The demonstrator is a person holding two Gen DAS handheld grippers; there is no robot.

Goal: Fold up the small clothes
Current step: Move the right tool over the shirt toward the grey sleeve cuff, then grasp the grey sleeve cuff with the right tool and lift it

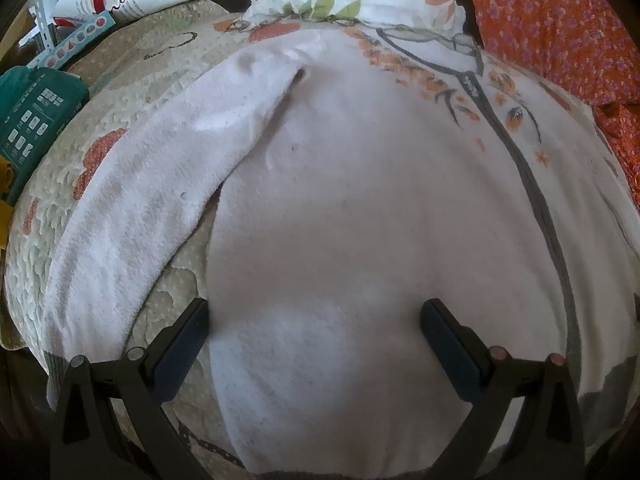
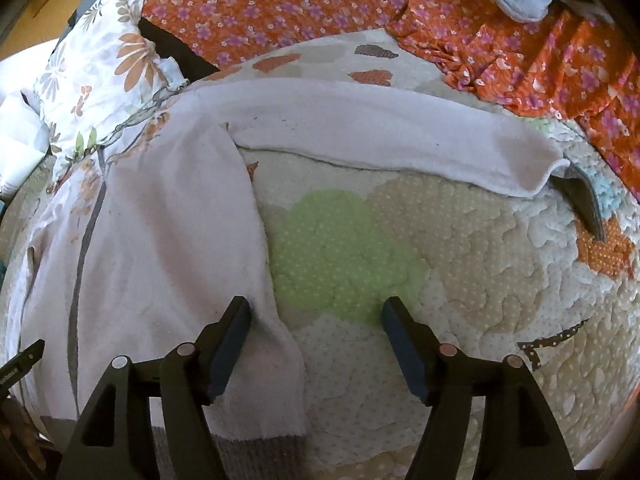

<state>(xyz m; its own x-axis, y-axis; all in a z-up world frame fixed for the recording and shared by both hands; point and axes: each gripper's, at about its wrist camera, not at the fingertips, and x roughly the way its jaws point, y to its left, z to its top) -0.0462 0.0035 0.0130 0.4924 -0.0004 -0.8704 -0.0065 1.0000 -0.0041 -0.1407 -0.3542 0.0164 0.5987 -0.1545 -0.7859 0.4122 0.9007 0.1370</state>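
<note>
Jaws of the left gripper [image 1: 314, 322] and the right gripper [image 2: 316, 322] both stand wide apart and grasp nothing, each low over the pale sweater [image 1: 360, 220] that lies flat on the quilted bedspread [image 2: 480, 280] with both sleeves spread out, so I judge that no fold is made yet. Only the left view shows the sweater's body and near sleeve [image 1: 152, 184], while the right view alone shows the far sleeve [image 2: 380, 128] stretched sideways and its grey hem [image 2: 256, 452].
</note>
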